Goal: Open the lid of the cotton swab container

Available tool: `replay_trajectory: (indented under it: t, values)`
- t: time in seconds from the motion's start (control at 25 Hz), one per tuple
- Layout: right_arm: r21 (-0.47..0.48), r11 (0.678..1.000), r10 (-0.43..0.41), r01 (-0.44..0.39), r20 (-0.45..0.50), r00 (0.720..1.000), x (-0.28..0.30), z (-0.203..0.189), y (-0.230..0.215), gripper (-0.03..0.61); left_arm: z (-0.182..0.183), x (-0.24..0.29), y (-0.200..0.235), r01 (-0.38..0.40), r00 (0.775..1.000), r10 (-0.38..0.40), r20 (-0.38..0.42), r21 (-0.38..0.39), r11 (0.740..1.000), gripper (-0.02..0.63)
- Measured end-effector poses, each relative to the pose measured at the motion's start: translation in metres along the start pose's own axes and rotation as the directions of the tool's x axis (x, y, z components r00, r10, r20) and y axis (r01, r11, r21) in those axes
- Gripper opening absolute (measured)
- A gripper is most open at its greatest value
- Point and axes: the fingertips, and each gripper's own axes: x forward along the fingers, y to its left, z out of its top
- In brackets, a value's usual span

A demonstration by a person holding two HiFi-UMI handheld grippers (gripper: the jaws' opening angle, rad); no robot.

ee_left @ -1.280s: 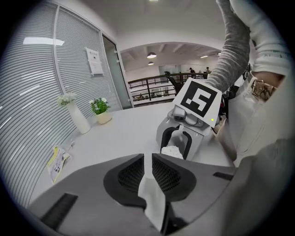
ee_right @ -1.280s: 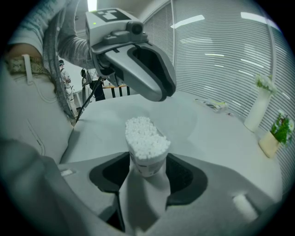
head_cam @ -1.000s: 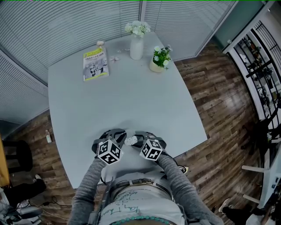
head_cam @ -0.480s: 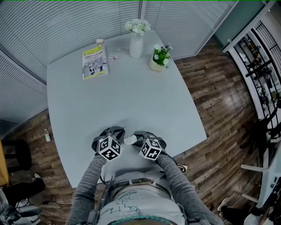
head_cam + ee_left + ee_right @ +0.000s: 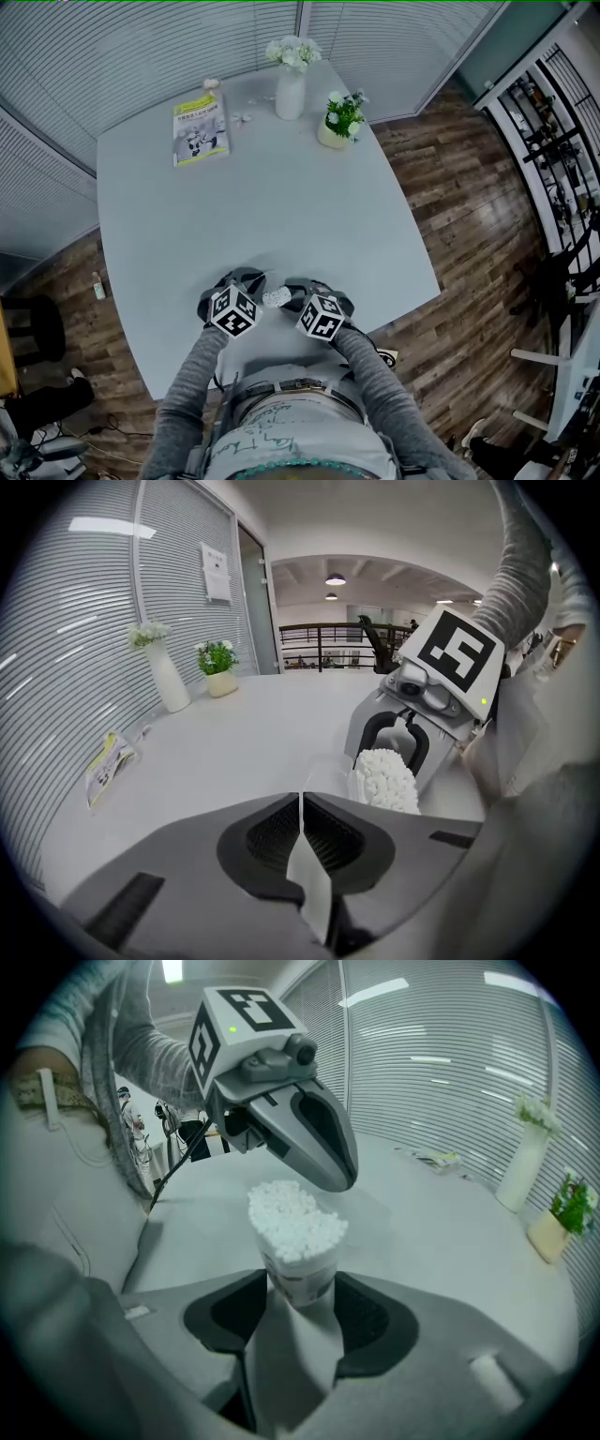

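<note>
Two grippers meet at the head view's lower centre, by the table's near edge, with open tabletop above. The right gripper, jaws just closing, clasps the one cotton swab container. The left gripper pinches its clear lid, which is barely discernible. At upper centre are one vase, one potted plant and one booklet.

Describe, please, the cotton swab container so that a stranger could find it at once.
Start at the big pale table and go to its near edge, right in front of the person. The cotton swab container is the small round tub gripped by the right claw; it alone shows a dense top of white tips.
</note>
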Motion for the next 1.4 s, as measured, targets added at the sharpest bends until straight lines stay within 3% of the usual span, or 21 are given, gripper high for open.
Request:
replay_trajectory:
  t: [0.44, 0.64, 0.88, 1.04, 1.24, 1.4]
  values:
    - [0.004, 1.0, 0.008, -0.008, -0.002, 1.0, 0.0, -0.001, -0.001, 0.225, 0.001, 0.003, 0.002, -0.001, 0.999, 0.006, 0.041, -0.12, 0.993, 0.011]
    - [-0.009, 1.0, 0.007, -0.007, -0.009, 1.0, 0.002, -0.002, 0.001, 0.225, 0.01, -0.004, 0.007, -0.027, 0.992, 0.044, 0.12, -0.139, 0.99, 0.012]
    - [-0.016, 1.0, 0.012, -0.012, -0.018, 1.0, 0.0, -0.004, 0.001, 0.225, 0.017, -0.014, 0.005, -0.013, 0.984, 0.038, 0.176, -0.144, 0.99, 0.021]
    - [-0.021, 1.0, 0.005, -0.005, -0.015, 1.0, -0.002, -0.002, 0.003, 0.225, 0.024, -0.022, 0.004, -0.015, 0.972, 0.052, 0.229, -0.161, 0.987, 0.042]
    - [-0.024, 1.0, -0.002, 0.002, -0.016, 1.0, -0.005, -0.003, 0.003, 0.225, 0.044, -0.042, 0.006, 0.002, 0.939, 0.072, 0.336, -0.216, 0.976, 0.141]
    - [-0.019, 1.0, -0.018, 0.018, -0.014, 1.0, -0.008, -0.004, 0.001, 0.225, 0.036, -0.052, 0.006, -0.024, 0.94, 0.1, 0.327, -0.228, 0.973, 0.153]
